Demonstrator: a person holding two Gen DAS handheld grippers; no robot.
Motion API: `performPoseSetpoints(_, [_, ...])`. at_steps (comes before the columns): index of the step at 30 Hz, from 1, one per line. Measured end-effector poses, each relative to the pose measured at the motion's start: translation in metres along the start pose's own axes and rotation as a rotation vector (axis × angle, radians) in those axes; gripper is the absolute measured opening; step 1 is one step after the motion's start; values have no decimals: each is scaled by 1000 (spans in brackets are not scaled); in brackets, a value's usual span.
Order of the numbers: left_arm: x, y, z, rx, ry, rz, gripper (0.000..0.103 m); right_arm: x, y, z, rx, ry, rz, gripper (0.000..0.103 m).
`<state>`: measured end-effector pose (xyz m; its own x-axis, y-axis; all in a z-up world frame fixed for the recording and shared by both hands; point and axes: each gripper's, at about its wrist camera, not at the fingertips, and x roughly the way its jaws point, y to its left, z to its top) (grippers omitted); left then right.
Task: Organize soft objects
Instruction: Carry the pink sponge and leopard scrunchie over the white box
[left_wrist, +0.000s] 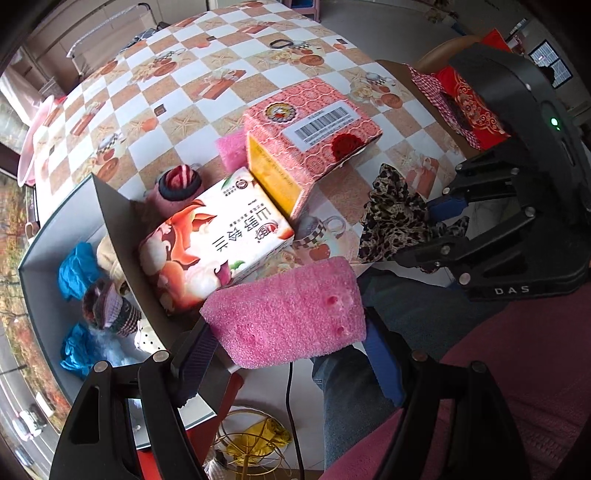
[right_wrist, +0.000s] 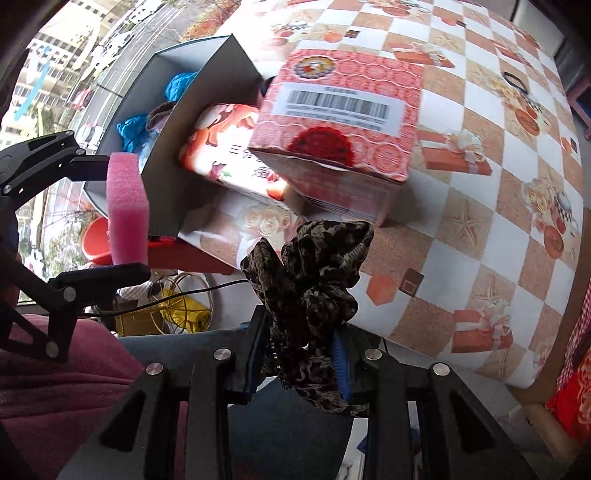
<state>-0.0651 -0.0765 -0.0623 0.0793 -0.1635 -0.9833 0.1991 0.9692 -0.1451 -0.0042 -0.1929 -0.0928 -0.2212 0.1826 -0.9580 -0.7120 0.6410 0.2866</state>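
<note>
- Open grey cardboard box (left_wrist: 110, 206) on the table's left holds two crumpled blue cloths (left_wrist: 75, 269) and a striped sock roll (left_wrist: 107, 308).
- My left gripper (left_wrist: 288, 354) clamps one pink foam block (left_wrist: 288, 314); another pink foam piece (left_wrist: 231, 147) lies behind two cartons.
- My right gripper (right_wrist: 301, 362) pinches one leopard-print fabric scrunchie (right_wrist: 314, 273) over the table's near edge.

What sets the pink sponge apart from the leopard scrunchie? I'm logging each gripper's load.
The pink sponge is a plain foam block; the leopard scrunchie is bunched, patterned fabric. The left gripper clamps the sponge; the right gripper pinches the scrunchie. Both are held off the table.
</note>
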Motion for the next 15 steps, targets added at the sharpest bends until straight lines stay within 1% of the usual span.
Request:
performPoseSetpoints(3, [-4,12,-8,-64,-12,4,79,2,15,10,-57,12,12,34])
performPoseSetpoints(7, [-14,31,-20,-165,-48,11,79,2,37,26,-132,19,21,34])
performPoseSetpoints(12, [-25,60,-34,-317,-93,17,79,5,65,44,-226,36,22,34])
performPoseSetpoints(15, [-29,78,-45,-401,-112,36,79,6,78,53,-280,42,18,34])
